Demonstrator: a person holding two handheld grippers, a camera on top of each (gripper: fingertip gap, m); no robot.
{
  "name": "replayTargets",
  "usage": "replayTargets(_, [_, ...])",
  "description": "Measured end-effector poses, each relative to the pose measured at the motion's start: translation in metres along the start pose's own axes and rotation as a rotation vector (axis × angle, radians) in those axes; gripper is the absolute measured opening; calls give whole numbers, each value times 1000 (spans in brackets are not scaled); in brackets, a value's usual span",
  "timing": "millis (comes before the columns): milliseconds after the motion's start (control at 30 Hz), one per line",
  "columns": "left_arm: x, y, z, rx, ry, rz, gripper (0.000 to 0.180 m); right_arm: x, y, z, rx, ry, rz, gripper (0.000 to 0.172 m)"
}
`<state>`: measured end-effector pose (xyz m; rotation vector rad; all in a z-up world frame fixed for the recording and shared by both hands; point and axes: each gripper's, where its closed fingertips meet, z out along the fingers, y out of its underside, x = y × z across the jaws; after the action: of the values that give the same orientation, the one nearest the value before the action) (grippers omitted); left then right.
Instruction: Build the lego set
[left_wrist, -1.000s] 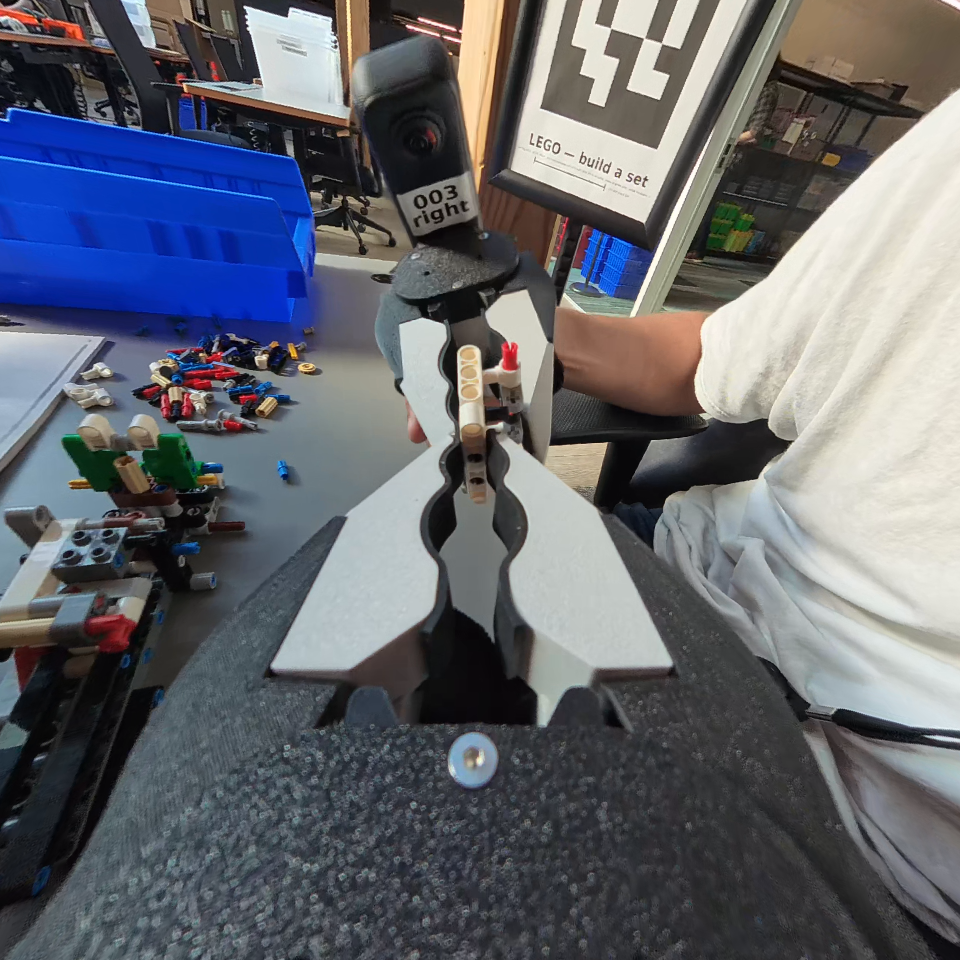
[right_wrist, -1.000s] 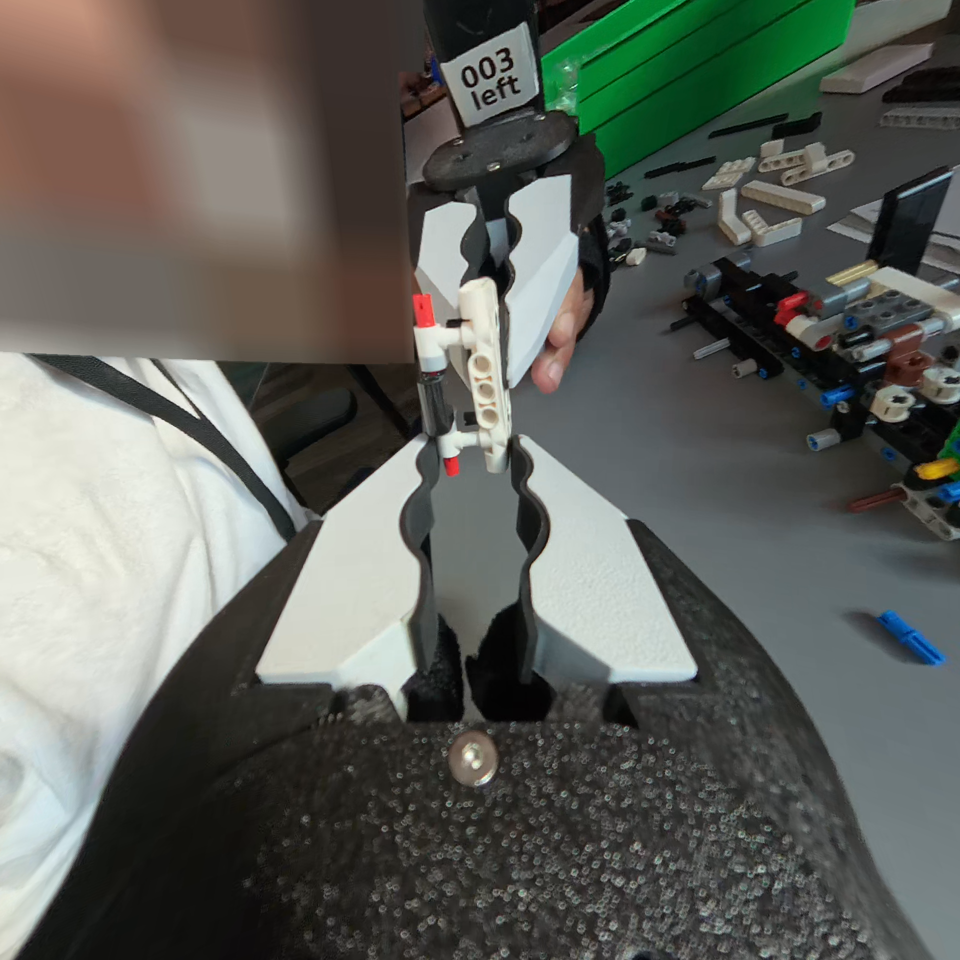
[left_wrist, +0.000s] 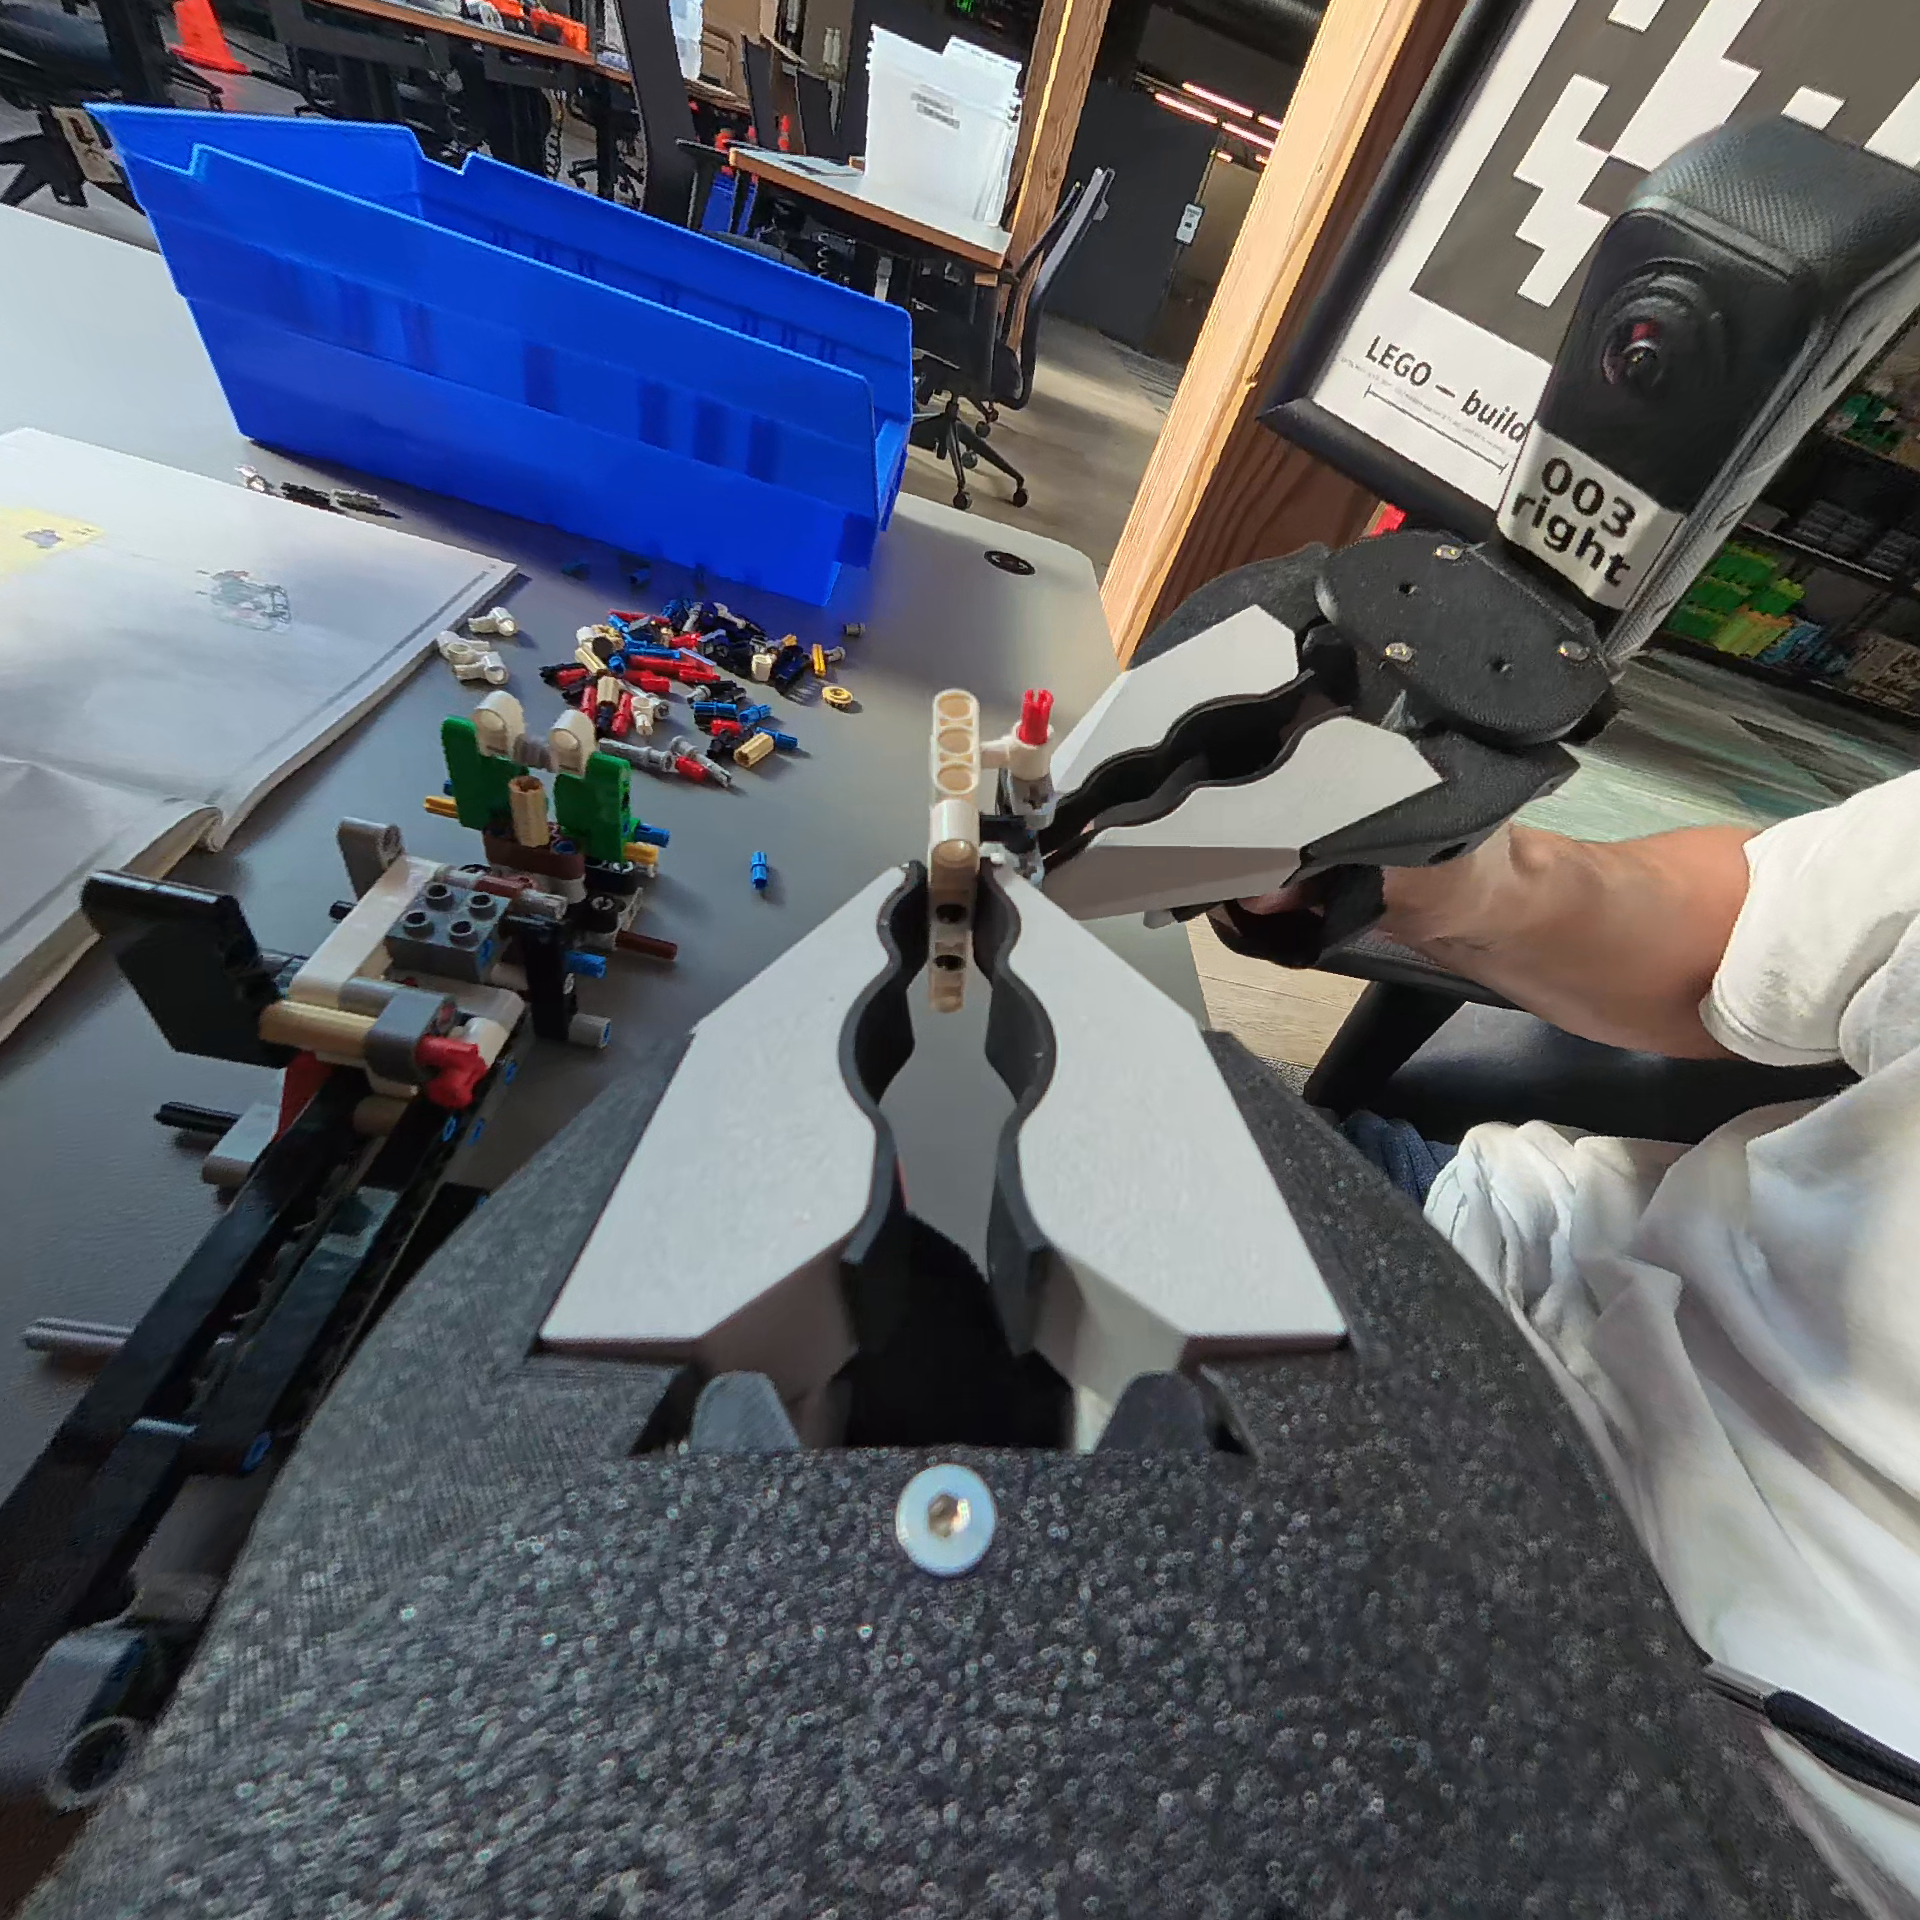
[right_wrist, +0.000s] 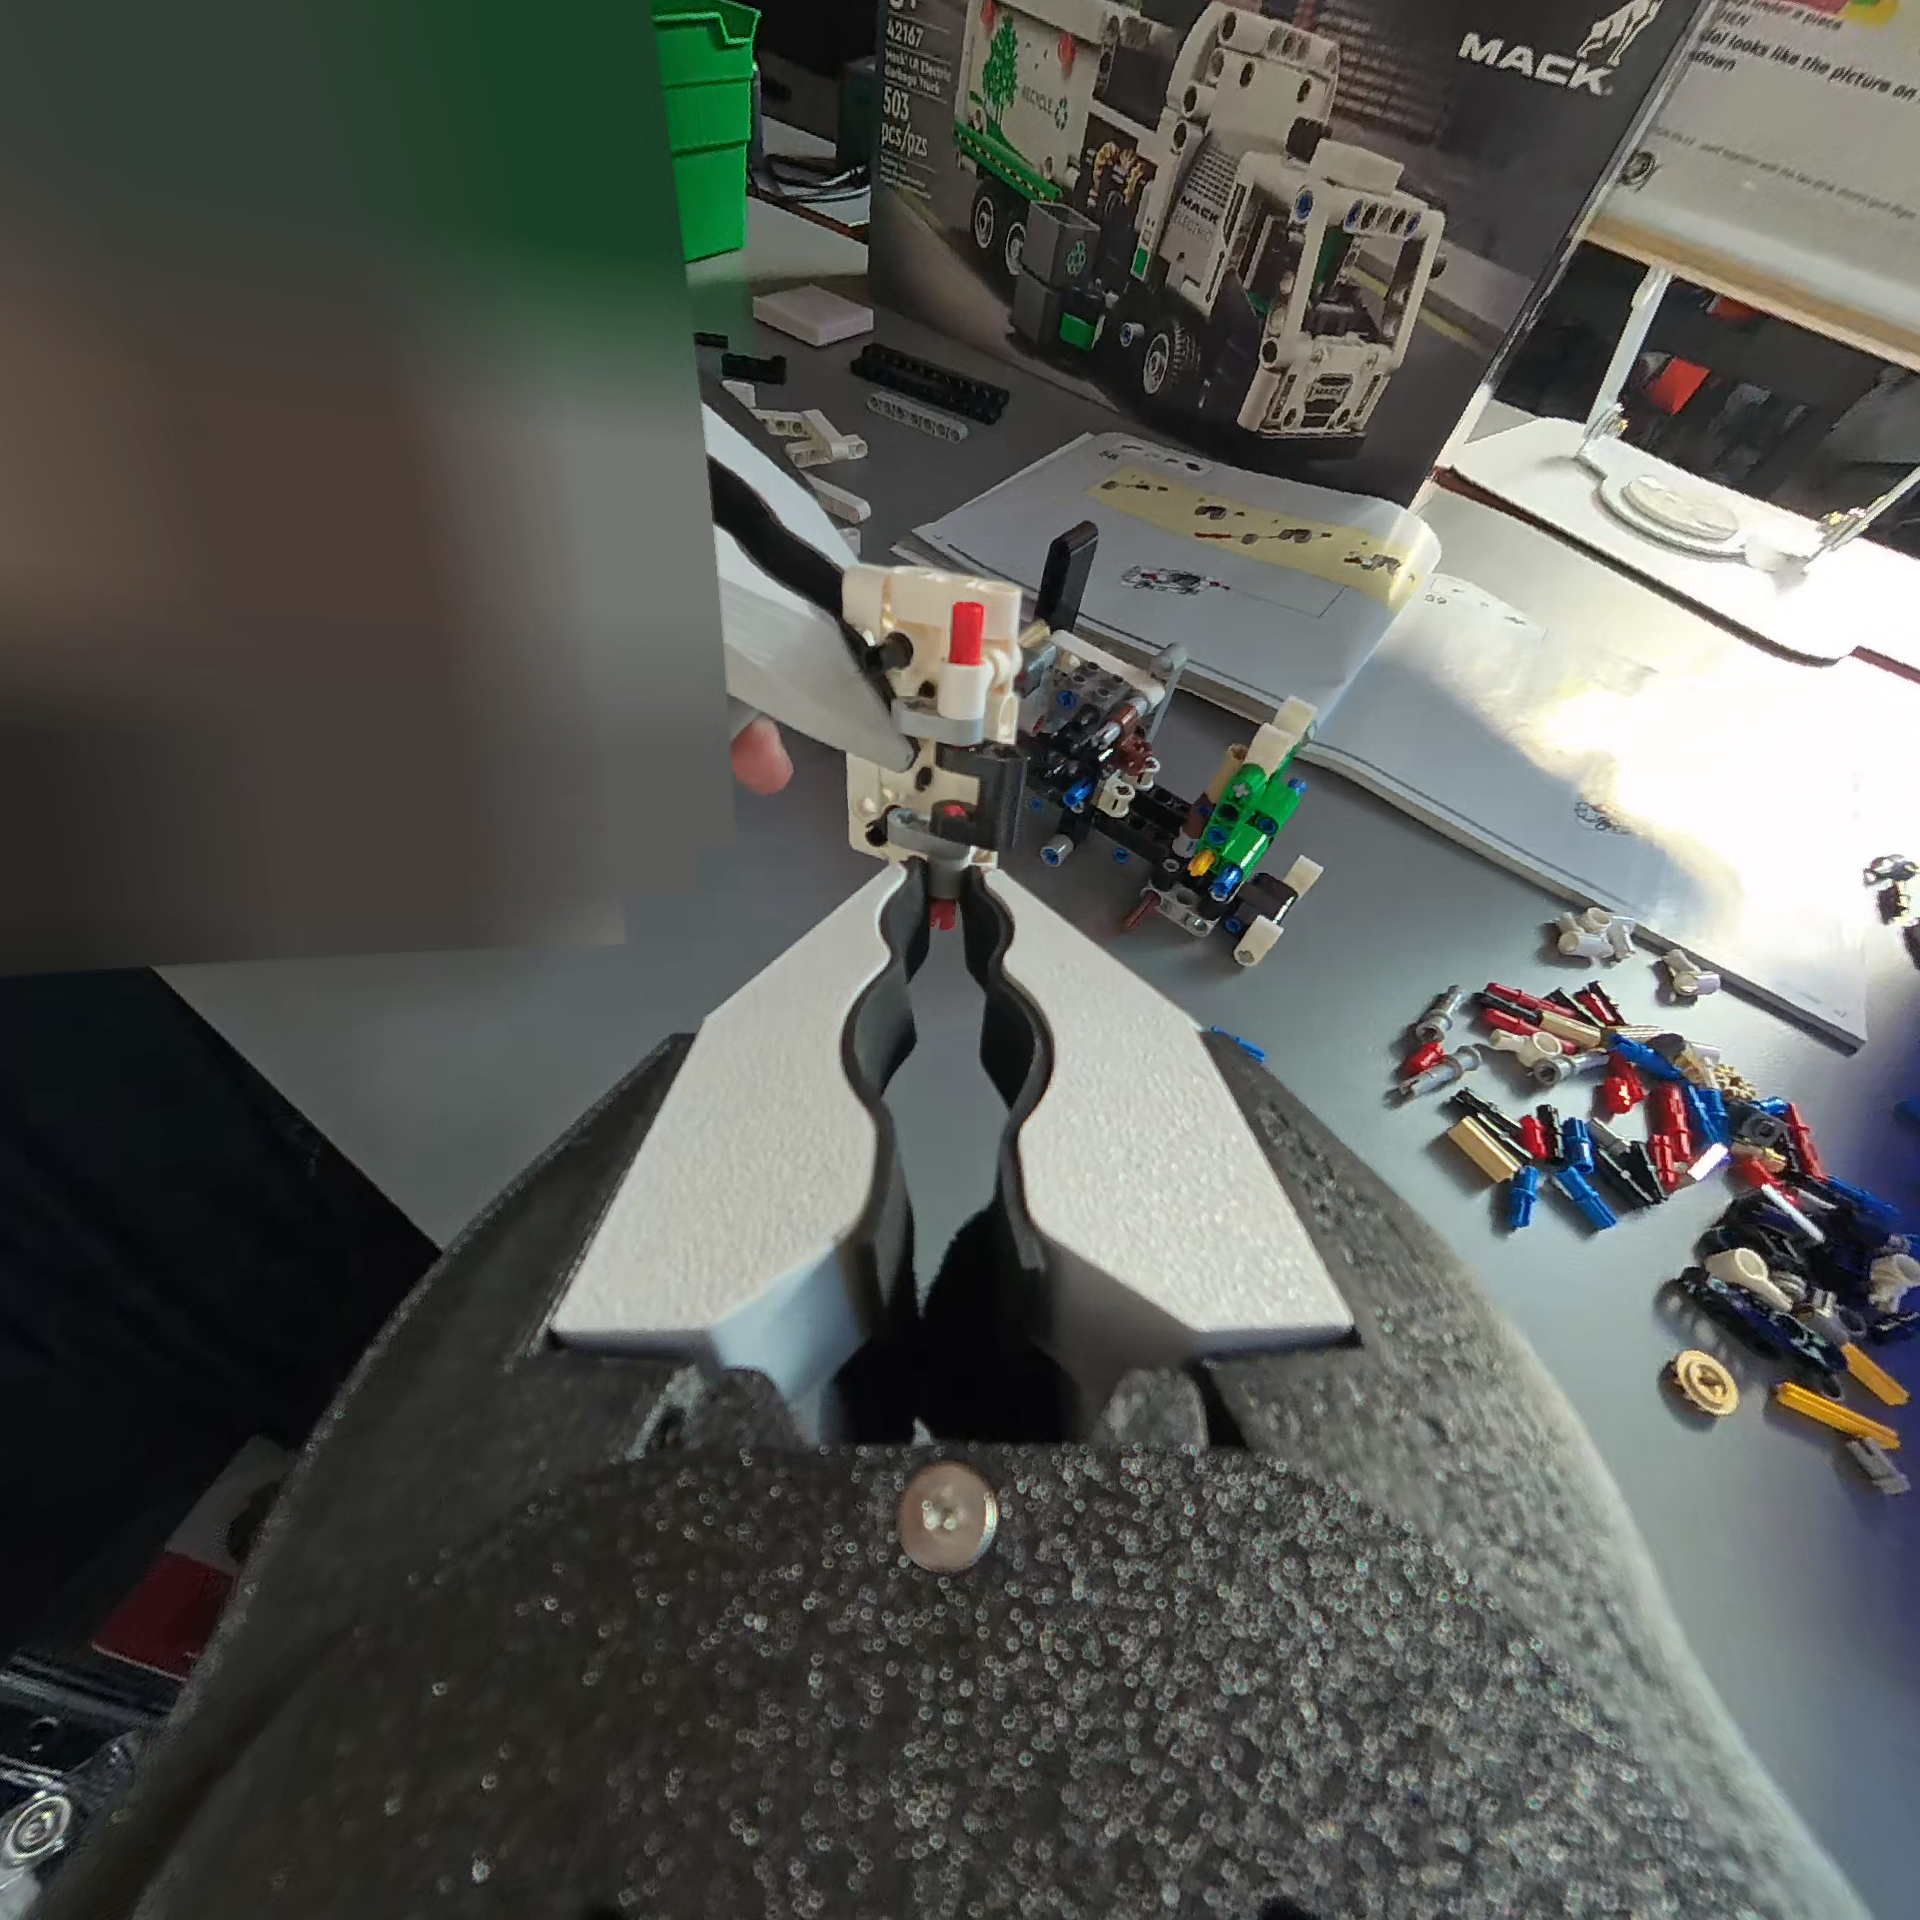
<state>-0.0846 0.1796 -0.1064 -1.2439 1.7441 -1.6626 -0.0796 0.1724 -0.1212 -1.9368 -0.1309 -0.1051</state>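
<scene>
While the left tool (left_wrist: 951, 894) clamps a tan beam (left_wrist: 953, 852), the right tool (right_wrist: 940, 894) pinches its grey-and-red pin (right_wrist: 942, 894). Both hover above the surface (left_wrist: 852, 831).

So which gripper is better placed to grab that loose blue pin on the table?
Probably neither yet: left clamps the beam, right grips its axle. The pin lies left.

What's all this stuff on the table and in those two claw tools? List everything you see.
Small brick assembly: one, cream with red pins, gripped from both sides by the two claws.
Half-built model: one, black, grey, green, on table left.
Loose pins: a heap, red, blue, black, tan.
Booklet: one, white, open.
Bin: blue, behind heap.
Set box: one, standing behind booklet.
Left gripper: clamps the cream beam.
Right gripper: clamps a grey and red pin end.
</scene>
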Motion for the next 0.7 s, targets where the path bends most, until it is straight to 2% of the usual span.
replayTargets(233, [-2, 2, 2, -20, -20, 20, 6, 1, 4, 3, 35, -25, 118, 5])
replayTargets(400, [-4, 0, 0, 1, -20, -7, 6, 2, -1, 5, 41, 78, 28, 5])
replayTargets(633, [-2, -3, -2, 11, 13, 20, 5, 0, -5, 1, 79, -52, 124, 5])
replayTargets(700, [-2, -2, 1, -1, -5, 56, 14, -1, -8, 0, 102, -92, 164, 5])
